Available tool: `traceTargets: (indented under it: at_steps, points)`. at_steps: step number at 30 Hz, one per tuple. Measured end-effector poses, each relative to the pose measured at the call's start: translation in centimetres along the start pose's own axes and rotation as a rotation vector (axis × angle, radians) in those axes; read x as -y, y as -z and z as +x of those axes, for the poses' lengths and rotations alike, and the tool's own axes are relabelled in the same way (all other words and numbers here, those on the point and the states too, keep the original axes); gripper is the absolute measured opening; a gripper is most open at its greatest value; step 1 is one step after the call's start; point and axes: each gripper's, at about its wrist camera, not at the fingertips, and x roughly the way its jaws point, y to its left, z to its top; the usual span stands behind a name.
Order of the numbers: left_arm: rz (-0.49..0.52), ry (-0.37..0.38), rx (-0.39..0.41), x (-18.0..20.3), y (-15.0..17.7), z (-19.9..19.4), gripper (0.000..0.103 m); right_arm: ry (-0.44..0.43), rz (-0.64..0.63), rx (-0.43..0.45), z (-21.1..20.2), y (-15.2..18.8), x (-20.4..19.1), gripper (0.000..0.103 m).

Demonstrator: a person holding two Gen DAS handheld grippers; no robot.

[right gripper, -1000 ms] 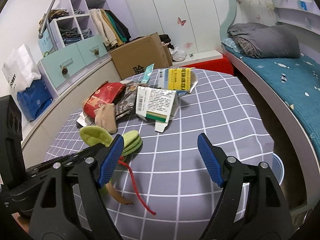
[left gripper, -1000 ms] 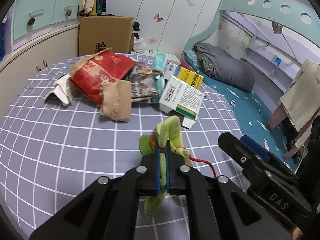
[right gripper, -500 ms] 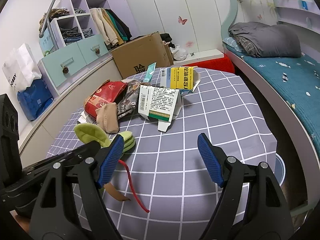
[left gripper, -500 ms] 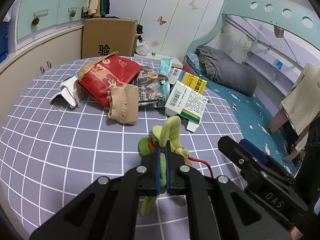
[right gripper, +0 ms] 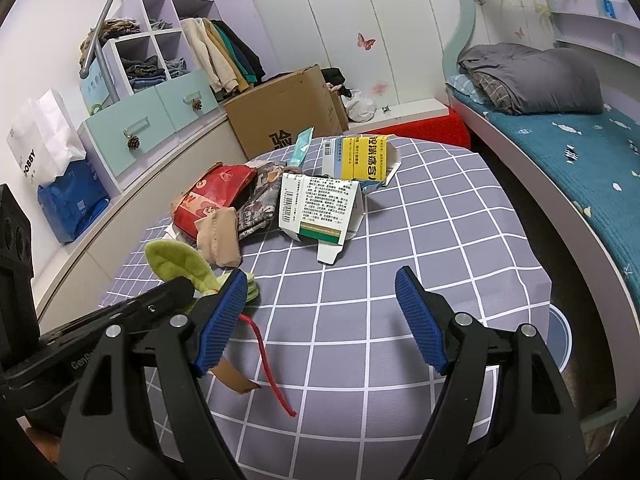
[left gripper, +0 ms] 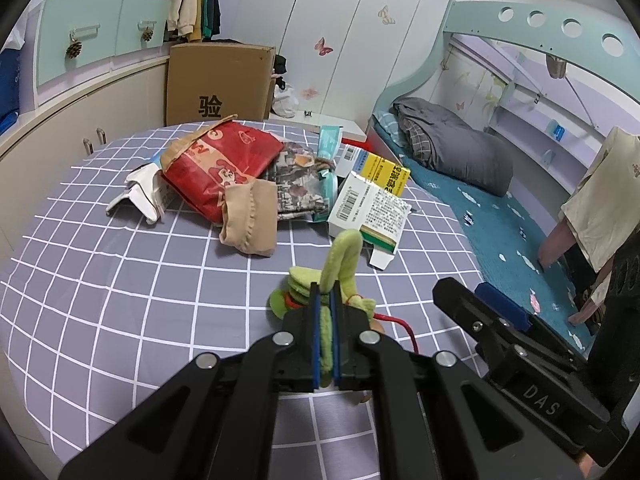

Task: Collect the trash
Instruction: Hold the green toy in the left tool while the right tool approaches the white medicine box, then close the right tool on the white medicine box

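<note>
My left gripper (left gripper: 326,304) is shut on a green felt leaf ornament (left gripper: 340,256) with a red cord (right gripper: 266,356) and a brown tag, held just above the checked tablecloth (left gripper: 120,280). The ornament (right gripper: 176,260) also shows in the right wrist view. My right gripper (right gripper: 320,300) is open and empty, close to the right of the left one. Farther back lies a trash pile: red snack bag (left gripper: 216,168), beige sock (left gripper: 250,220), white medicine box (left gripper: 370,212), yellow box (right gripper: 362,158), white crumpled paper (left gripper: 140,196).
A cardboard box (left gripper: 218,80) stands behind the table. A bed (left gripper: 500,200) with a grey duvet is on the right. Drawers and shelves with clothes (right gripper: 160,80) line the left wall. A white and blue bag (right gripper: 52,168) stands there too.
Both grippers have pulled back and risen a little from the pile, the left one carrying the green ornament. The pile looks farther away. Jaw states are unchanged.
</note>
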Motion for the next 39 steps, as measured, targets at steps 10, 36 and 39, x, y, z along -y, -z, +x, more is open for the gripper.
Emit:
traceTargets:
  at_steps: [10,36,39]
  points:
    - [0.014,-0.004,0.009,0.7,-0.2,-0.5,0.004,-0.007,0.023,0.001,-0.3,-0.2,1.0,0.076]
    - [-0.033,-0.02,0.087,-0.2,-2.8,-1.1,0.004,-0.022,0.075,-0.022,0.6,-2.6,5.2,0.076]
    - [-0.028,-0.028,0.102,-0.1,-3.4,-1.1,0.004,-0.061,0.086,-0.06,2.1,-3.4,5.1,0.076]
